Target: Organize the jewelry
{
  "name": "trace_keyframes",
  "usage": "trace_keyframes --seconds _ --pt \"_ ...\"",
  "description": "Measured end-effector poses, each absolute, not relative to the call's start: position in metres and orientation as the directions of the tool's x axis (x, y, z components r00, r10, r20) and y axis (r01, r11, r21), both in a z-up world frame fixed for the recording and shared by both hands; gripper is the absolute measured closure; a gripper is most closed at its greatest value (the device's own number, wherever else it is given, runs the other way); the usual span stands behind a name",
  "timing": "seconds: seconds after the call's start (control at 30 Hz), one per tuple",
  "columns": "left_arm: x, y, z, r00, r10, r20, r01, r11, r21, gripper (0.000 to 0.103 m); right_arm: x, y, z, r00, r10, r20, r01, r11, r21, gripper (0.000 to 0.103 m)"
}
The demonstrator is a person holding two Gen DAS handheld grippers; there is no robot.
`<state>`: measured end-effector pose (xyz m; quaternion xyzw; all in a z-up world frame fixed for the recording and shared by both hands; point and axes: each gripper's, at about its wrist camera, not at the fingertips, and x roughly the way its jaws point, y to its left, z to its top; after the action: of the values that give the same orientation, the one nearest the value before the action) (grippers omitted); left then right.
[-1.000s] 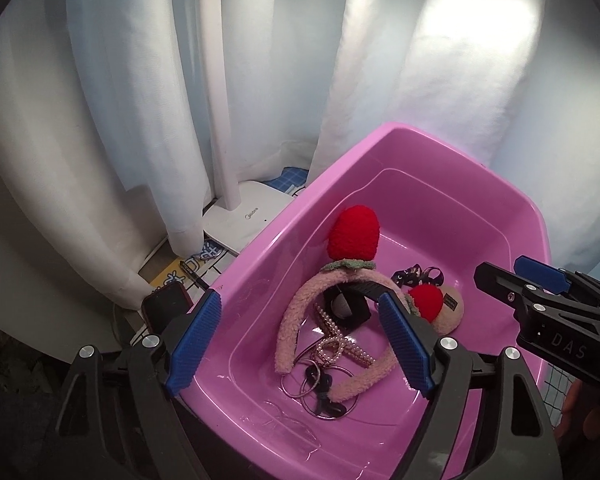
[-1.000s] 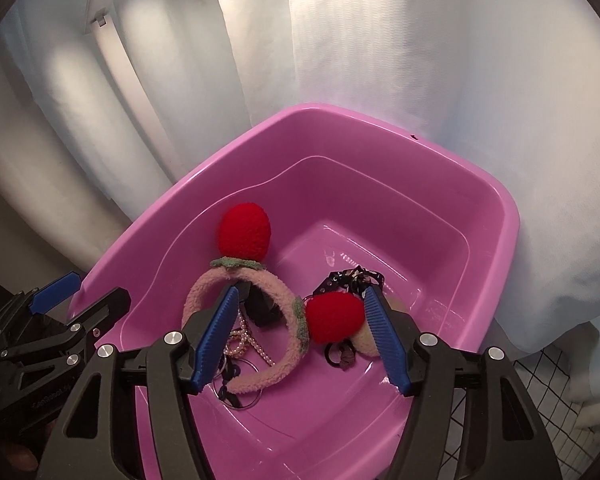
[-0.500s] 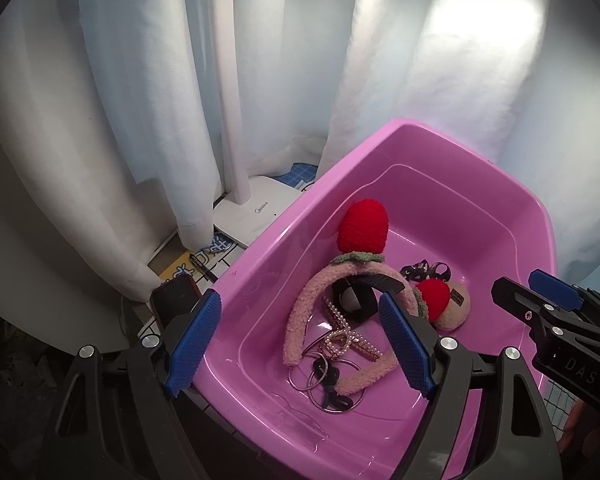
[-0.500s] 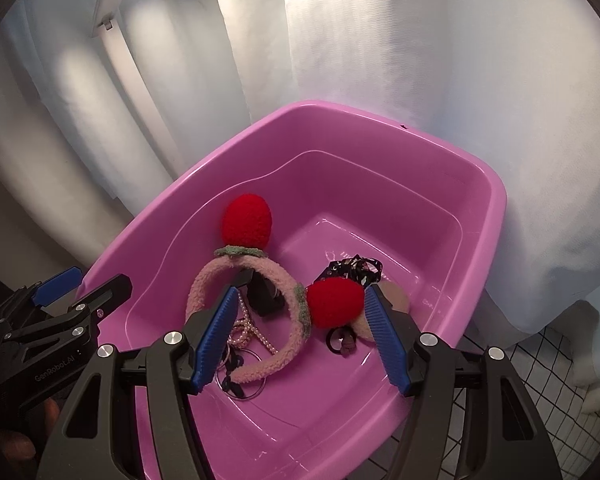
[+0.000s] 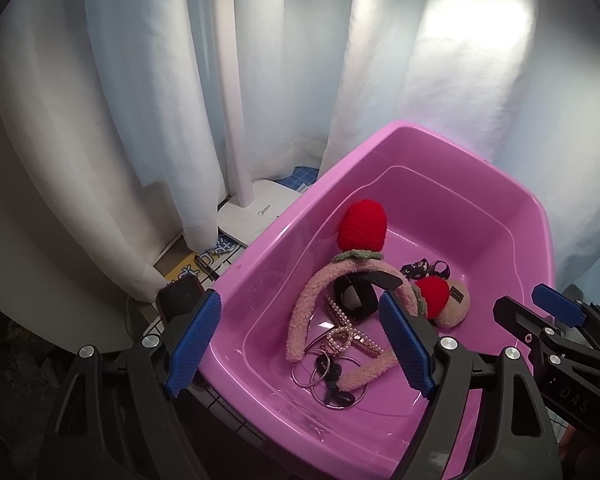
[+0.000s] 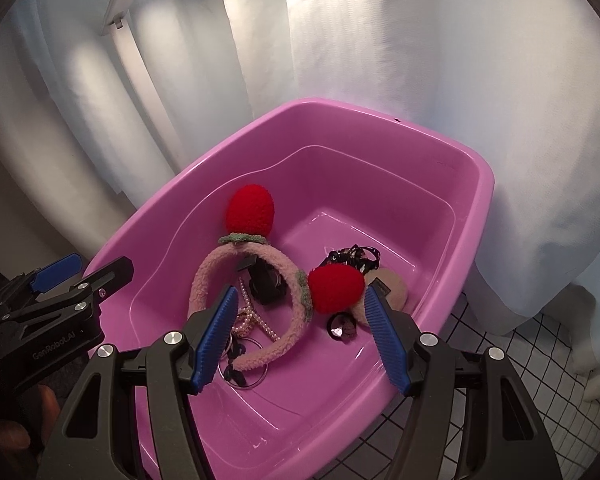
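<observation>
A pink plastic tub [image 5: 512,200] [image 6: 452,148] holds the jewelry. In it lie a fuzzy pink headband [image 5: 304,316] [image 6: 204,280] with two red strawberry pompoms [image 5: 362,226] [image 6: 250,208], a pearl hair clip [image 5: 348,332], metal hoops with a black piece [image 5: 332,380], a black box [image 5: 356,300] [image 6: 266,284], a black lace item [image 5: 424,268] [image 6: 352,256] and a beige puff [image 5: 456,308]. My left gripper [image 5: 300,344] is open and empty above the tub's near left edge. My right gripper [image 6: 302,336] is open and empty above the tub's near side.
White curtains hang behind the tub. A white lamp with its pole [image 5: 230,100] and base [image 5: 256,212] stands left of the tub. A phone [image 5: 180,300] and papers lie by the tub's left corner. A white wire grid surface [image 6: 500,360] lies under the tub.
Both grippers have pulled back and up from the tub, so it sits lower and farther in both views. The jewelry has not moved. Both grippers stay open.
</observation>
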<state>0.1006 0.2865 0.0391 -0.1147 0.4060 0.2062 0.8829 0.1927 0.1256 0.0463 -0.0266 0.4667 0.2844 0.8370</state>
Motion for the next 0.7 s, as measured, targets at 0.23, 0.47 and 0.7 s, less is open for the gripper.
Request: trace_keyframes --seconds 0.23,0.47,0.7 --pt "0.0996 0.2869 0.0394 0.585 0.270 -0.765 -0.457 0.889 -0.036 0.023 0.1897 0.1222 0.0475 0.406 0.454 -0.793 -0.495 0.839 0.226 0.040" --pt "0.0965 0.2837 0.0410 0.586 0.281 -0.760 -0.456 0.890 -0.023 0.023 0.1893 0.1215 0.0480 0.409 0.454 -0.792 -0.496 0.839 0.225 0.040" --pt "0.0950 0.2825 0.0433 0.587 0.283 -0.759 -0.462 0.887 -0.027 0.023 0.1882 0.1204 0.0493 0.413 0.454 -0.789 -0.498 0.838 0.222 0.040"
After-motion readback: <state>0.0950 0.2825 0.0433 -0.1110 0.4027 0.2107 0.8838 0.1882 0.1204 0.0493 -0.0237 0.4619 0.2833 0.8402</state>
